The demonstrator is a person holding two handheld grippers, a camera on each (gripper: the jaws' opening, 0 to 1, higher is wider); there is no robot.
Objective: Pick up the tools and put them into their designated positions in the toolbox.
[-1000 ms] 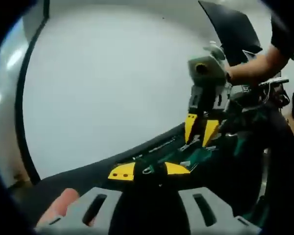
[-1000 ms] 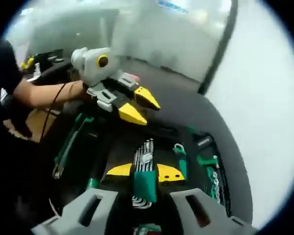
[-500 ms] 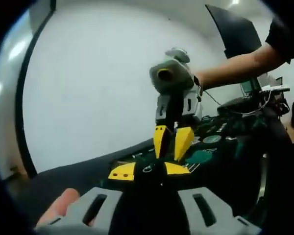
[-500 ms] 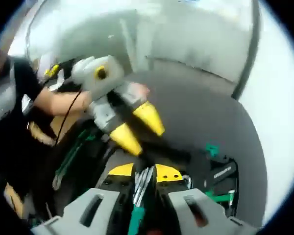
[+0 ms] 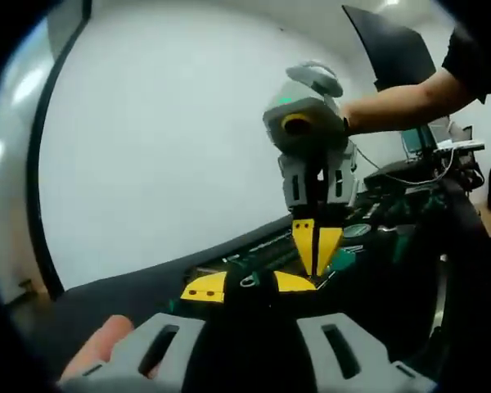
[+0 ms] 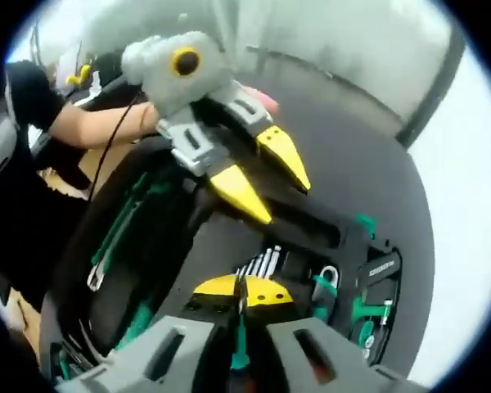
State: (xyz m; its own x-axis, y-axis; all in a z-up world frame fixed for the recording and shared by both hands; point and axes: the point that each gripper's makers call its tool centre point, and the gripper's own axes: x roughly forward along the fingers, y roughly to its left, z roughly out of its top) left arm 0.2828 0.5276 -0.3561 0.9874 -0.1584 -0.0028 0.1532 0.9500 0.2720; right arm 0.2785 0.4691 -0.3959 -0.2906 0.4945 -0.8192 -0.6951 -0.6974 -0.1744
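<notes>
Right gripper view has the toolbox (image 6: 188, 270) spread beneath me, a dark foam tray with cut-out slots, sitting on a round grey table (image 6: 368, 180). Green-handled tools lie in the slots along the tray's left side and at its right edge, and a set of hex keys (image 6: 262, 264) lies just beyond my right gripper (image 6: 239, 293), its long axis running away from me, roughly in line with my jaws.

My right jaws are clenched, yellow tips meeting, with a thin green-handled piece (image 6: 240, 348) running down between them toward the camera; I judge I am grasping part of that hex key set, though the contact itself is hard to make out. The key set's slot is right under my tips, so the coming move looks like a short press straight down and a release, not a carry.

My left gripper (image 6: 266, 176) hangs above the tray's far side with its jaws spread and nothing between them. It is near, yet the right one is plainly the closer to the keys.

Left gripper view looks across the tray from the other side. There the right gripper (image 5: 315, 250) points down into the box with its tips pinched together. Directly ahead of my own left tips (image 5: 250, 286), something dark fills the gap.
</notes>
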